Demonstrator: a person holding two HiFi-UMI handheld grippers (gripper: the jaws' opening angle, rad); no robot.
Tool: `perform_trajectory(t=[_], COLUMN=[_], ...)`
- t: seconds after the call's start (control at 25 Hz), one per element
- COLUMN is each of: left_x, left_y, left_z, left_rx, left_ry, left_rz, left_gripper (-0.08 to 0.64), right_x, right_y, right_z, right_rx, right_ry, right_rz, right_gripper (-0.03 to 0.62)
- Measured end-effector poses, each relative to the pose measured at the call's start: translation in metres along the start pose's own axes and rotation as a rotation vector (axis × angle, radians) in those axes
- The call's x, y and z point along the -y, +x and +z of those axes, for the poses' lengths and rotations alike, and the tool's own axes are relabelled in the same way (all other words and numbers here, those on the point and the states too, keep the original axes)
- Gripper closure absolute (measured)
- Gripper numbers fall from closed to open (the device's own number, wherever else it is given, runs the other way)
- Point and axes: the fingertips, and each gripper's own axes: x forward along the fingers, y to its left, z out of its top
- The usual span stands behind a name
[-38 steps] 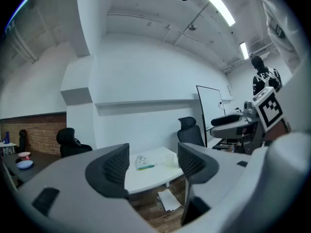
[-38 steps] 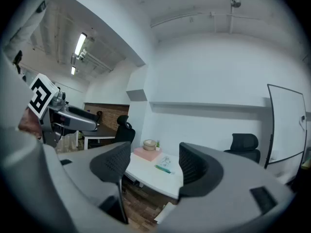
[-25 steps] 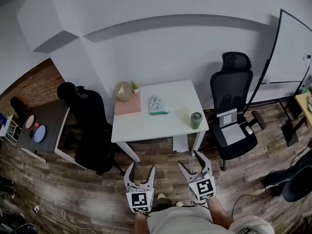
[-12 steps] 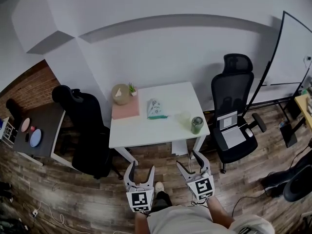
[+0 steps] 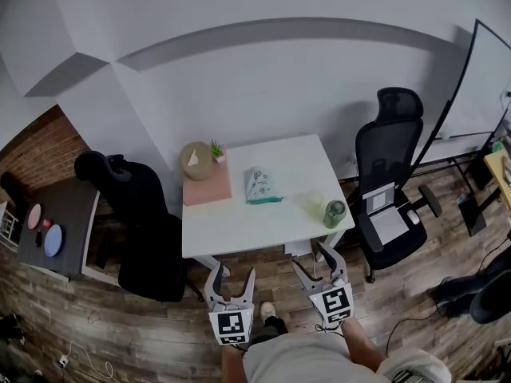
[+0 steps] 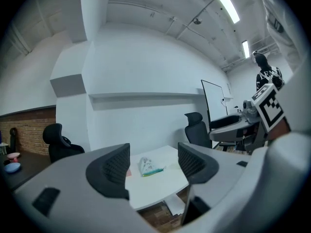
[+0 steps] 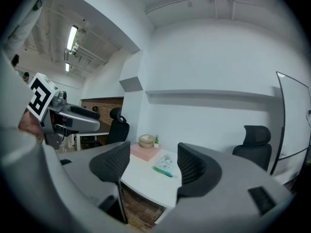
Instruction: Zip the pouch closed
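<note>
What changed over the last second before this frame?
The person has stepped a little nearer the table; it looks slightly larger in the head view. Nothing grasped or released: left tongs and right tongs stay open, empty; pouch lies untouched.

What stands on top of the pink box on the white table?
A round beige object and a small green plant stand on the pink box, near its far edge. The part of its top under them is covered.
</note>
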Motion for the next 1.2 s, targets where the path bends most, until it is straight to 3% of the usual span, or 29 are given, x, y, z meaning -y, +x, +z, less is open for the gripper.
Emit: perform_trajectory(t=[0.56,1.2], left_x=[-0.081,-0.119], left_y=[0.088,0.161], left_z=[-0.009,-0.025], left_rx=[0.013,0.017], left_ry=[-0.009,-0.046], left_rz=[-0.104,-0.176], left_gripper=[0.264,0.265], right_x=[0.003,0.023], right_y=[0.109,0.174], right_z=[0.006,-0.007], right_rx=[-0.057,-0.125], right_ry=[-0.014,-0.027], right_rz=[-0.084,-0.155], right_gripper=[0.293,0.296])
